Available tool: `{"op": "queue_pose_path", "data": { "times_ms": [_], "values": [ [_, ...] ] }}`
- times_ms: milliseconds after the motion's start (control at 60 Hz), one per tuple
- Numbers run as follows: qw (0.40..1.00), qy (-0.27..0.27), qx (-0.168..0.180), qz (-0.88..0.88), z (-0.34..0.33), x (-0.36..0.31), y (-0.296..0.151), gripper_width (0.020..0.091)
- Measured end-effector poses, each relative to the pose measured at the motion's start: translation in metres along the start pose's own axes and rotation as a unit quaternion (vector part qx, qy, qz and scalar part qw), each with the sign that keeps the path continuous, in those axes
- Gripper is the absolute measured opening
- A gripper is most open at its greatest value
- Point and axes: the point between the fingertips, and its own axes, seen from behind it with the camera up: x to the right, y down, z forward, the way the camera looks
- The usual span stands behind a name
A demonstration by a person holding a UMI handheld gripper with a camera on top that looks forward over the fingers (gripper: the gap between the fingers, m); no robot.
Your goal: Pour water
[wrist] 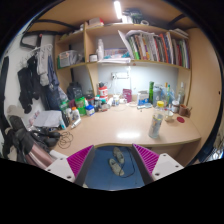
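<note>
Jaws (115, 160) wide apart, holding nothing. Clear bottle (156, 124) stands on surface (115, 128) well ahead, untouched. Pouring seemingly not started; approach, grasp, pour remain.

The gripper (115, 160) is held level, pointing forward. Its two fingers show low in the view, one at each side, spread wide apart. Each finger carries a magenta pad (81, 158) on its inner face, with white patterned ends below. Something dark and bluish fills the space between the fingers; whether they press on it cannot be told.
</note>
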Motion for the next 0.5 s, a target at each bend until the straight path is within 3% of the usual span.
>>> {"op": "queue_pose_path", "data": {
  "times_ms": [133,233,500],
  "values": [
    [1.000,0.005,-0.012,0.014,0.006,-0.004,0.018,0.0857],
    [1.000,0.008,-0.008,0.022,0.012,-0.004,0.022,0.0829],
    [0.998,0.050,0.031,-0.012,0.039,0.075,0.007,0.0831]
  ]
}}
